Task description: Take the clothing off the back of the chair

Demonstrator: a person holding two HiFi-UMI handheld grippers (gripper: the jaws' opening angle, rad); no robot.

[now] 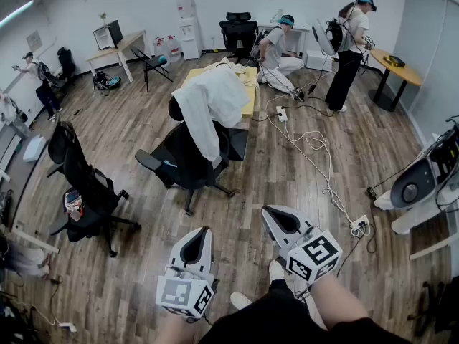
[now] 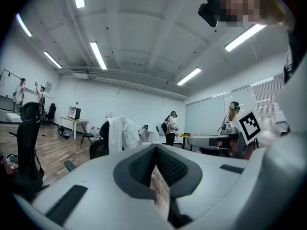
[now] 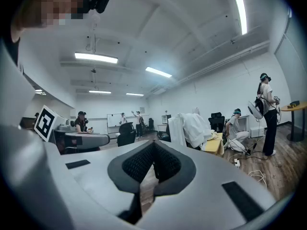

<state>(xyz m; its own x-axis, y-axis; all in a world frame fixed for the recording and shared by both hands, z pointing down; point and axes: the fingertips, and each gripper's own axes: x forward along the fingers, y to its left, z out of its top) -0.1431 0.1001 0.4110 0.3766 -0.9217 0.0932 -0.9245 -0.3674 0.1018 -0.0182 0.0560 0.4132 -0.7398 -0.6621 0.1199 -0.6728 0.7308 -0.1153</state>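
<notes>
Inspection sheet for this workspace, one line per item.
Surface: wood-plank floor.
Job's things: white garment draped over the back of a black office chair, not gripped.
Clutter: second black office chair at left, small items on its seat; yellow table behind.
Grippers: left tongs shut, empty; right tongs shut, empty.
Cables: white cable snaking across the floor to a power strip.
Surroundings: several people wearing head rigs.

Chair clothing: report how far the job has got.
Done: nothing; the white clothing hangs over the back of the chair. In hand: nothing; the left gripper and right gripper are shut, empty, and well short of the chair. Left: step closer, grip the clothing, lift it off.
</notes>
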